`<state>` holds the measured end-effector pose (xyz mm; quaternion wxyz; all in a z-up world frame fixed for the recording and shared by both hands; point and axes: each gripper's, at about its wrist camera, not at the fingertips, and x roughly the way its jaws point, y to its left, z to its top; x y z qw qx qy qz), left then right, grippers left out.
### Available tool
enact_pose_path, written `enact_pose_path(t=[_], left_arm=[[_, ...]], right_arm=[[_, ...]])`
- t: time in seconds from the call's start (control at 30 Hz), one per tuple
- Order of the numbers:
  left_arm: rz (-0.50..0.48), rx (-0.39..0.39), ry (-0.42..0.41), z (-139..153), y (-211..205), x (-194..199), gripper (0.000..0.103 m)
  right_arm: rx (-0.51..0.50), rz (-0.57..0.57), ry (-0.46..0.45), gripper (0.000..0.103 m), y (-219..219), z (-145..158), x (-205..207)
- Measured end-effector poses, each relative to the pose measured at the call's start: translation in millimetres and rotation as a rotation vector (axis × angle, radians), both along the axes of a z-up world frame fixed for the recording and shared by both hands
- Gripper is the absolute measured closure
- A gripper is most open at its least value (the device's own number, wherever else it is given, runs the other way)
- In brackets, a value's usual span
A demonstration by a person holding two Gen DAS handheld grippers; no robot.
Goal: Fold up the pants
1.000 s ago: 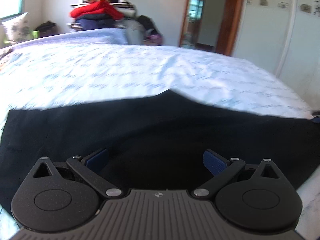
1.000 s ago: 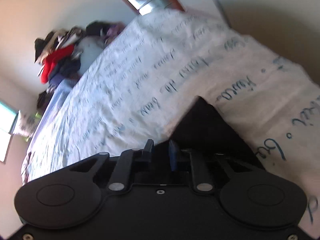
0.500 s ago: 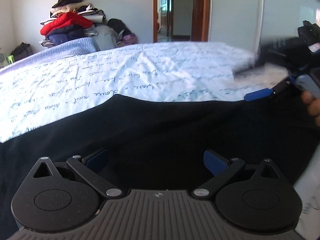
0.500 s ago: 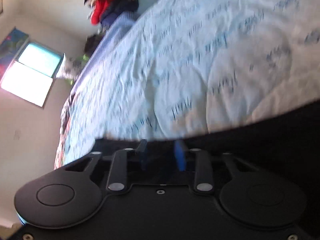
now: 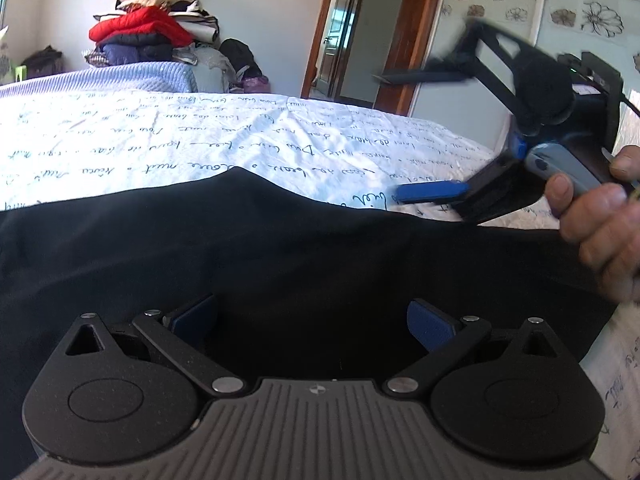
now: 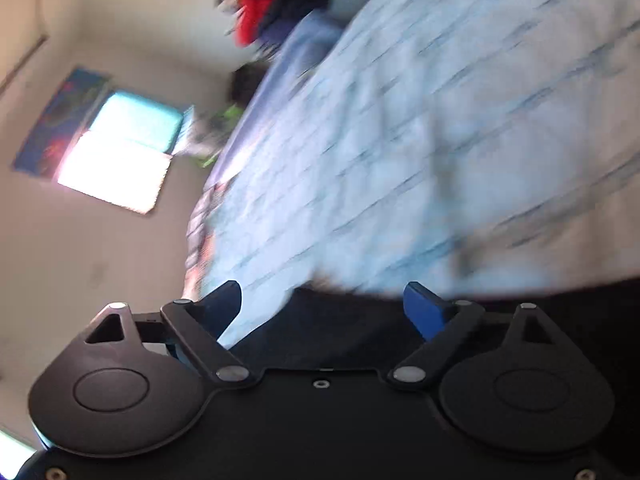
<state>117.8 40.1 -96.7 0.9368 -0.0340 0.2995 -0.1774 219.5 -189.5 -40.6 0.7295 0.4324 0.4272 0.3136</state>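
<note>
Black pants lie spread across the near part of a bed with a white script-printed sheet. My left gripper hovers low over the pants, open, with only cloth beneath its blue pads. A hand holds my right gripper at the pants' far right edge. Its jaws are opening, the fingers are wide apart, and nothing is between them. The blurred right wrist view shows the right gripper over the dark pants, with the sheet beyond.
A pile of clothes with a red jacket stands behind the bed's far end, beside a blue blanket. A wooden doorway and a flower-printed wardrobe are at the back right. A bright window is on the side wall.
The right gripper was shut on a raised pants corner; now it is open with the cloth lying flat. It has swung sideways and come into the left wrist view at the right.
</note>
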Motion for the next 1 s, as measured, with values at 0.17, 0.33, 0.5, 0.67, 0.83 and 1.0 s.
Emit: enact_pose_path(t=[0.17,0.33,0.5,0.67,0.83,1.0], left_arm=[[0.004,0.047,0.003,0,-7,1,0.0],[0.003,0.011,0.005,2,-1,1,0.0],[0.004,-0.031,0.008,2,6,2,0.0],[0.002,-0.009,0.006,1,4,1,0.0],[0.008,-0.015,0.008,1,6,2,0.0],[0.009,0.029,0.007,0,-1,2,0.0]], right_arm=[[-0.139,0.101,0.019,0.028,63,-35,27],[-0.309,0.03,-0.042,0.019,59,13,39],[-0.339,0.19,-0.075,0.015,57,16,-12],[-0.284,-0.005,0.031,0.029,-1,-20,-8],[-0.268,-0.119,-0.035,0.011,-35,12,-49],[-0.28,-0.087,-0.037,0.028,-64,-31,-104]])
